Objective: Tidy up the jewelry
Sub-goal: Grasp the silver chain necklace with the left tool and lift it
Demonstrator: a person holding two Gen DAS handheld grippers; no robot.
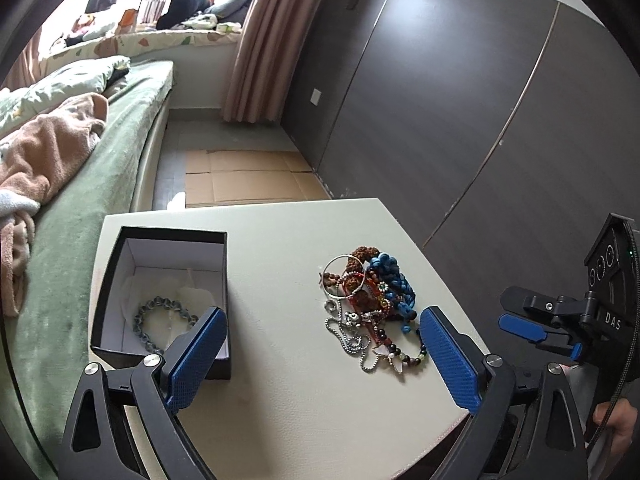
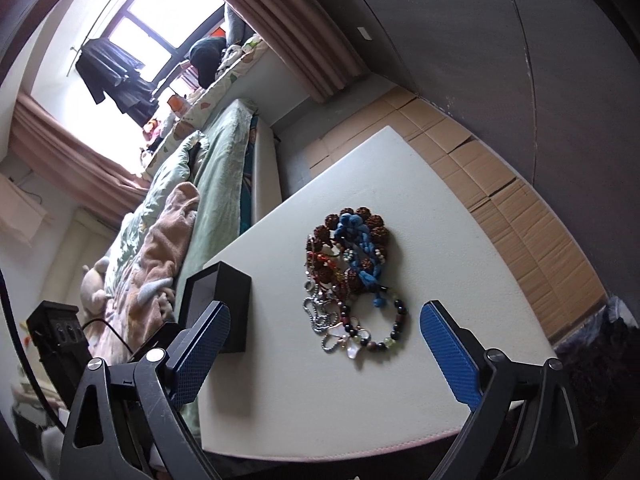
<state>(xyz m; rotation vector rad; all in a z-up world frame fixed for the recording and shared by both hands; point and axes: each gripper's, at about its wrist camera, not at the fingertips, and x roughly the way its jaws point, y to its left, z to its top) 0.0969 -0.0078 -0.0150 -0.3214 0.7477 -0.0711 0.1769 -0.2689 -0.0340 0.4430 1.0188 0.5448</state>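
White table [image 2: 460, 240], jewelry pile [image 2: 352, 276] beyond right claw [image 2: 324, 344]

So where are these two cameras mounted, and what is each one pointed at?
Left wrist: on the left gripper, looking down its open blue-padded fingers at the white table, black box and tangled jewelry pile; the right gripper and a hand show.
Right wrist: on the right gripper, open, tilted over the same pile.
Shared: table, box, pile, green bed.
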